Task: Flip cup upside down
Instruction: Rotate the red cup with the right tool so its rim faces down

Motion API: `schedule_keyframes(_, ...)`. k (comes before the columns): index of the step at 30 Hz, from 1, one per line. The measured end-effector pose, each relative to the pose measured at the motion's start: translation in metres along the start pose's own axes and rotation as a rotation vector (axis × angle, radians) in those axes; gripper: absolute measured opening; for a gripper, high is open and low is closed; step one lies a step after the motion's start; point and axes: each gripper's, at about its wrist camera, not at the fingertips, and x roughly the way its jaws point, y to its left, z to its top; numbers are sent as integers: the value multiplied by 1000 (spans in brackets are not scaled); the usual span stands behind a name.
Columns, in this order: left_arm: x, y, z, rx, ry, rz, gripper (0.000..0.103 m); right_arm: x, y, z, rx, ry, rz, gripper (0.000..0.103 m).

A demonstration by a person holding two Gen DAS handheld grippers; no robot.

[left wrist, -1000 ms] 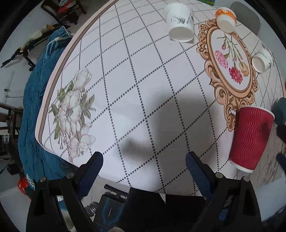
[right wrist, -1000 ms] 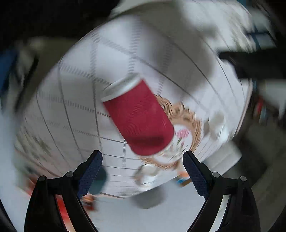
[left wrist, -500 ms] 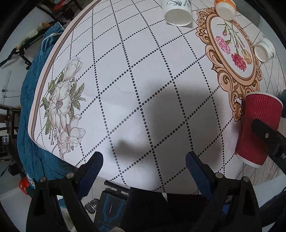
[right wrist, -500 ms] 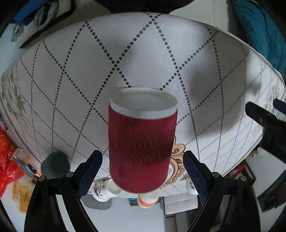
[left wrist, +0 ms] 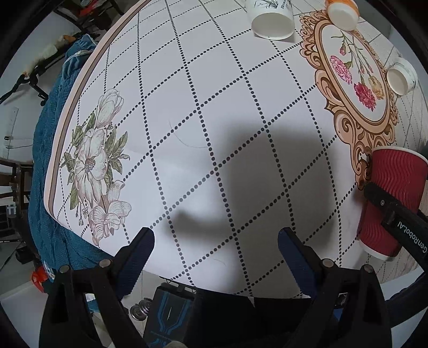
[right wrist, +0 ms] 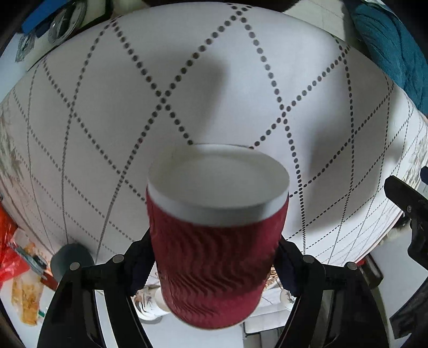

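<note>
The right gripper (right wrist: 214, 257) had its jaws closed against the ribbed sides of the red paper cup (right wrist: 214, 254), gripping it around the lower body; the cup's white flat base faced away from the camera toward the table (right wrist: 107, 107). In the left wrist view the same cup (left wrist: 393, 198) stood inverted at the table's right edge, just beside the ornate floral medallion (left wrist: 355, 80), with one black finger (left wrist: 396, 214) of the right gripper crossing it. The left gripper (left wrist: 215, 254) hovered above the table's near edge, jaws spread wide and holding nothing. Three small cups stood at the far side: a white one (left wrist: 272, 18), an orange one (left wrist: 342, 13), and another white one (left wrist: 401, 77).
</note>
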Motion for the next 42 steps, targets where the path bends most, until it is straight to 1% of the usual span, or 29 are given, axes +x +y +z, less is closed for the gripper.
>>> schedule_keyframes(7, 2, 0, 3, 2, 5, 6, 95, -2, -18, 3, 89, -8, 24, 78)
schedule_keyframes(12, 3, 2, 3, -2, 8, 13, 95, 2, -42, -4, 241, -6, 94, 78)
schedule_keyframes(14, 5, 6, 3, -9, 11, 18, 94, 4, -54, -10, 323, -3, 133, 78)
schedule_keyframes(16, 7, 10, 2, -17, 15, 21, 94, 7, -66, -15, 406, -4, 187, 78)
schedule_keyframes(20, 8, 18, 2, -28, 15, 29, 94, 14, -92, -32, 643, -28, 343, 78)
schedule_keyframes(24, 5, 25, 4, -32, 13, 33, 94, 27, -109, -57, 891, -47, 517, 78)
schedule_keyframes(25, 4, 26, 5, -31, 12, 34, 94, 29, -111, -61, 927, -52, 544, 78)
schedule_keyframes(27, 2, 26, 5, -29, 10, 36, 94, 36, -118, -73, 1048, -61, 626, 78)
schedule_keyframes(30, -1, 24, 7, -25, 10, 37, 94, 45, -123, -91, 1224, -85, 750, 78)
schedule_keyframes(35, -3, 18, 10, -6, 9, 39, 95, 59, -127, -120, 1479, -112, 923, 78)
schedule_keyframes(36, -3, 17, 11, -2, 8, 40, 95, 64, -130, -128, 1520, -114, 952, 78)
schedule_keyframes(42, -6, 6, 16, 25, 1, 42, 95, 81, -120, -157, 1748, -142, 1095, 78)
